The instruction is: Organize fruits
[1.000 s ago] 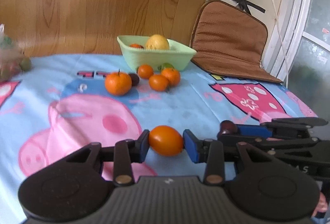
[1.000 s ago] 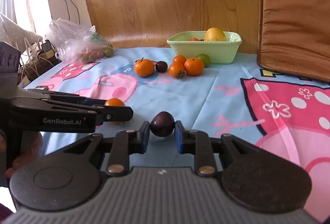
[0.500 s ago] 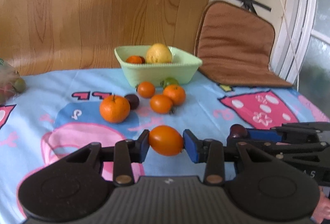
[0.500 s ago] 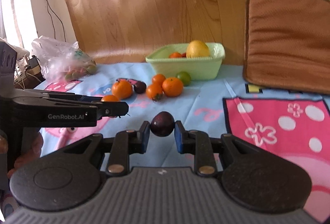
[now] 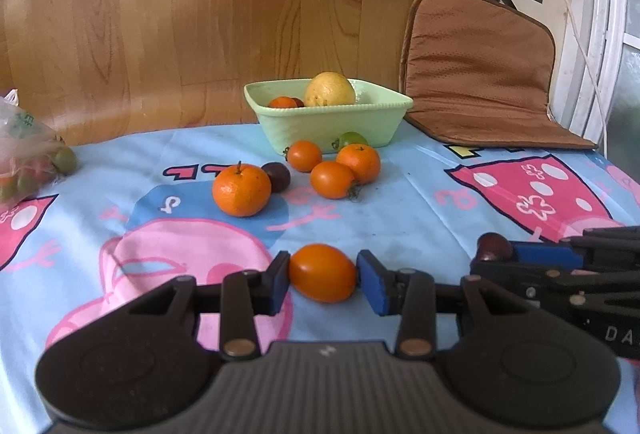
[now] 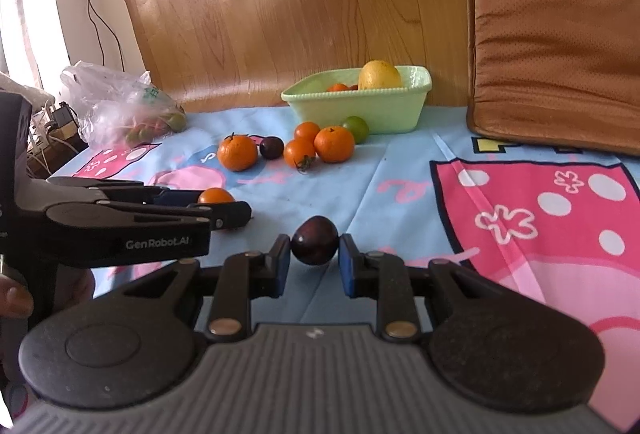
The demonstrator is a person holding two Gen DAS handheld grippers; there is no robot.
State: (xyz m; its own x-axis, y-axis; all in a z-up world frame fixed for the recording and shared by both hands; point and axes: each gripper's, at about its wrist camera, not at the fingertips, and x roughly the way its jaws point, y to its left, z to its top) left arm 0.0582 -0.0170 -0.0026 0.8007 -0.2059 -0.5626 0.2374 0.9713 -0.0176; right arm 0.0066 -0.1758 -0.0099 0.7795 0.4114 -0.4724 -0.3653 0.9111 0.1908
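While both grippers are pinching fruit, left gripper (image 5: 322, 274) loosening on its orange tomato (image 5: 322, 273), I'm eyeing the bowl (image 5: 328, 122) at twelve o'clock.

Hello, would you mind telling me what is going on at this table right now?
A person is sorting fruit with a handheld claw in each hand. The left claw holds an orange tomato, its jaws just opening. The right claw is shut on a dark plum. Ahead, the green bowl already holds some fruit, with more loose on the tablecloth before it.
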